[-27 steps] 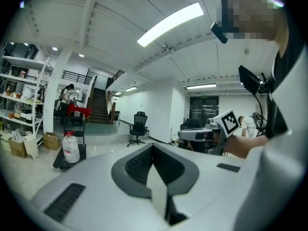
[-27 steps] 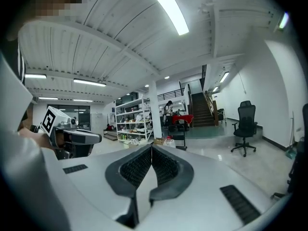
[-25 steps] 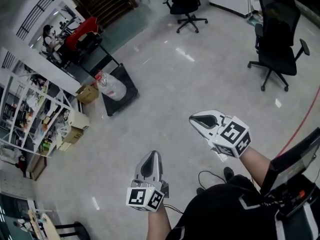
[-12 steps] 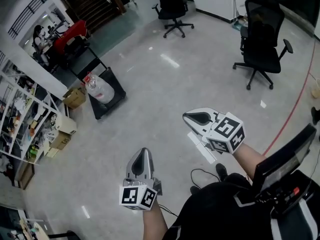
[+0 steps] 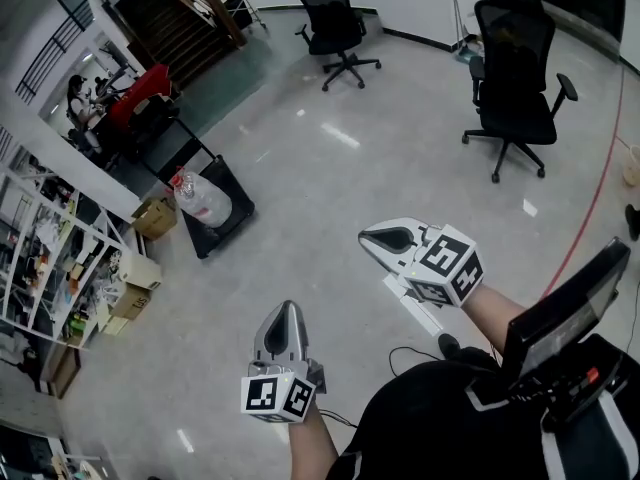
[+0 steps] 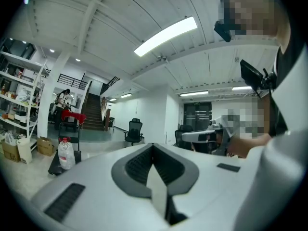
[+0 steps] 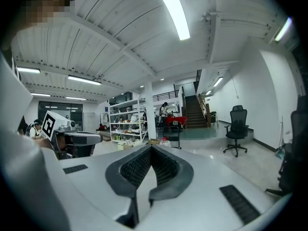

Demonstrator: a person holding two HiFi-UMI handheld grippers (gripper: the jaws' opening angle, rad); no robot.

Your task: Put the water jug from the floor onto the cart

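Observation:
The clear water jug (image 5: pixel 204 202) with a red cap stands on the flat black cart (image 5: pixel 232 193) by the shelves, far from me across the pale floor. My left gripper (image 5: pixel 288 314) is shut and holds nothing, low in the head view. My right gripper (image 5: pixel 371 236) is also shut and empty, a little farther forward. Both point toward the cart. In the left gripper view the jug (image 6: pixel 65 153) sits on the cart (image 6: pixel 55 166) at far left, beyond the shut left gripper (image 6: pixel 154 148). The right gripper view shows the jug (image 7: pixel 164 141) small, beyond the shut right gripper (image 7: pixel 151 150).
Two black office chairs (image 5: pixel 335 18) (image 5: pixel 515 78) stand at the back. Loaded shelves (image 5: pixel 50 258) and cardboard boxes (image 5: pixel 155 218) line the left. Stairs (image 5: pixel 175 28) rise behind the cart, where a person (image 5: pixel 75 93) sits. A cable (image 5: pixel 400 353) lies near my feet.
The head view has swung a little, so the cart and chairs sit differently in the picture. Both grippers have drifted slightly upward and stay shut. The jug rests on the cart throughout.

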